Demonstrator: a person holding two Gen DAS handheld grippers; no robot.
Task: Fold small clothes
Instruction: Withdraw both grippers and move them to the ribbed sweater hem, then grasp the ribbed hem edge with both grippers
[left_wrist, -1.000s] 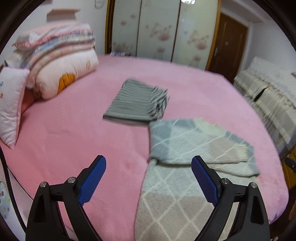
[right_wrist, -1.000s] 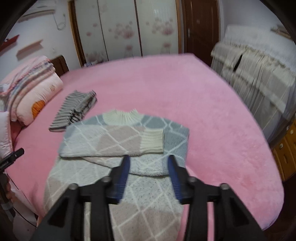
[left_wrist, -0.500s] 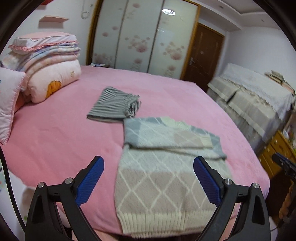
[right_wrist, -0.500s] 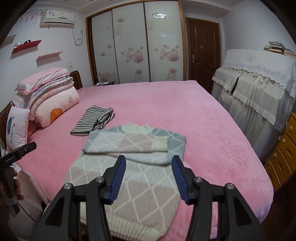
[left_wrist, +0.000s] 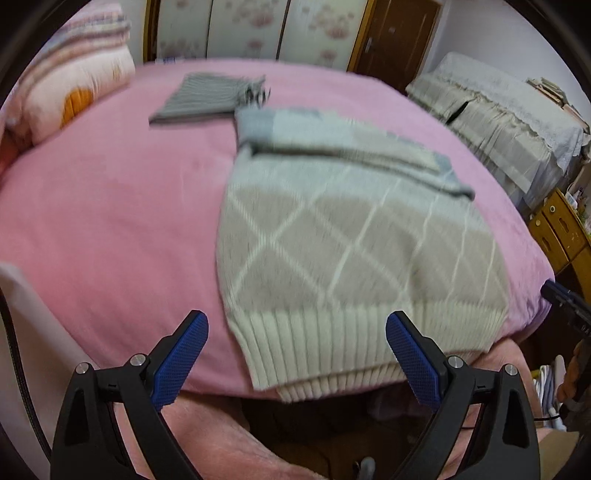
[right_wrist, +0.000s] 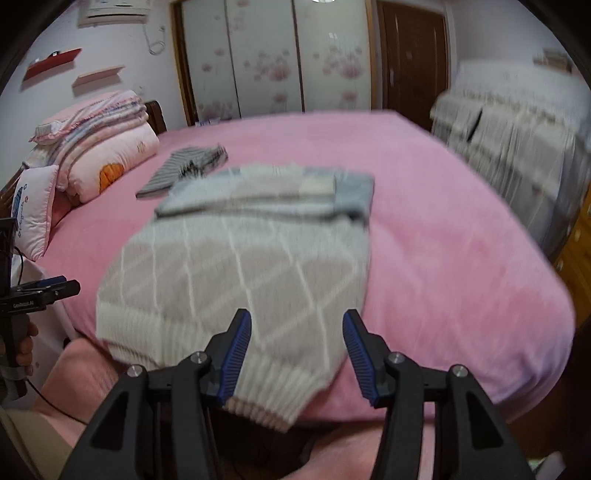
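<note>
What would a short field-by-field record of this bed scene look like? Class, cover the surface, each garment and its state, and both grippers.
surface: pink bed
main garment: diamond-pattern sweater, sleeves folded across the chest, ribbed hem hanging over the near edge
second garment: striped top, already folded, lying beyond the sweater
bedding: quilt stack at the head end
left gripper: open, hovering at the hem, holding nothing
right gripper: open, over the hem's right corner, holding nothing
</note>
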